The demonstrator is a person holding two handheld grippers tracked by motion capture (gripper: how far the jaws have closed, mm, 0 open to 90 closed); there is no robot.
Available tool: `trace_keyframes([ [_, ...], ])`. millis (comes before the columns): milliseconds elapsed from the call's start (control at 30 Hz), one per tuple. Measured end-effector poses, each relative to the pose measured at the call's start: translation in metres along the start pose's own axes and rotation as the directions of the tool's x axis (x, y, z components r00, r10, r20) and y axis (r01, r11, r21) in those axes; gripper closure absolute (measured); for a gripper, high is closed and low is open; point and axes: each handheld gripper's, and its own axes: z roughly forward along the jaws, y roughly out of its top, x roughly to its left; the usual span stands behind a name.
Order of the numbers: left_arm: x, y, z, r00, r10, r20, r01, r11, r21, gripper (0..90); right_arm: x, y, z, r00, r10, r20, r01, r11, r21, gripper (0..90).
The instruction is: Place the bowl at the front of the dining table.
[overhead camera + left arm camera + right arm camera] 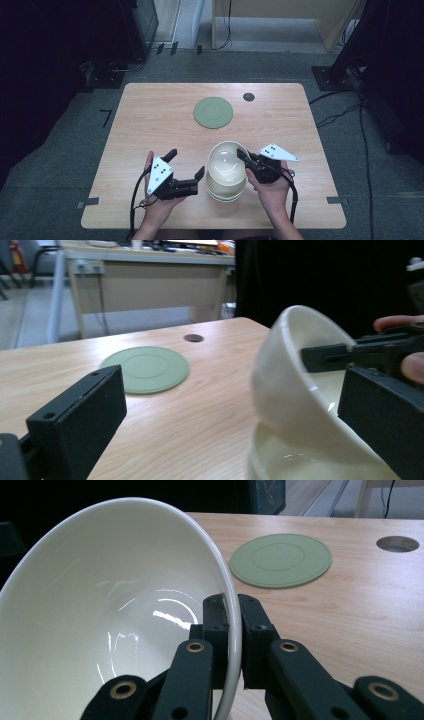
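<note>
A light wooden table (150, 125) stands on a grey floor, with dark curtains at both sides, cables trailing over the floor to the right and pale wooden furniture beyond the far edge. Toward the far side of the table lies a flat round green mat (213, 112), and just past it to the right sits a small dark round cable port (248, 97) in the tabletop. Near the person's edge, a little right of centre, a cream bowl (226, 162) rests tilted in a second cream bowl (223, 192) that stands on the table beneath it; the upper one leans so that its open side faces toward the right hand. The right gripper (243, 155) comes in from the right, its jaws pressed together on the rim of the tilted bowl, one jaw inside the wall and one outside, as the right gripper view shows plainly. The left gripper (186, 164) is just to the left of the bowls, its jaws spread wide and pinching nothing; one jaw reaches close to the bowls' side, but whether it touches them I cannot tell. The person's hands and forearms enter from the near edge, each wrapped around its gripper, with black cables hanging down from both.
</note>
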Motion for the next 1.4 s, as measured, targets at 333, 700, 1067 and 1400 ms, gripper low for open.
trace_keyframes([
  [333, 0.066, -0.032, -0.016, 0.987, -0.097, -0.128, 0.107, 0.9918, 0.07, 0.0, -0.005, 0.01, 0.013, 0.9999, -0.001, 0.016, 0.001, 1.0, -0.01, 85.3],
  [700, 0.122, -0.067, -0.044, 0.9533, -0.135, -0.27, 0.177, 0.9745, 0.138, 0.0, -0.007, 0.015, 0.029, 0.9997, 0.006, 0.025, -0.005, 1.0, -0.017, 85.2],
  [1067, 0.136, -0.085, -0.052, 0.9393, -0.135, -0.315, 0.196, 0.9658, 0.17, 0.0, -0.01, 0.021, 0.034, 0.9992, 0.025, 0.031, -0.024, 1.0, -0.016, 85.1],
  [1400, 0.134, -0.087, -0.053, 0.934, -0.128, -0.334, 0.193, 0.9666, 0.169, 0.0, -0.013, 0.035, 0.041, 0.9987, 0.021, 0.046, -0.02, 0.999, -0.034, 85.1],
])
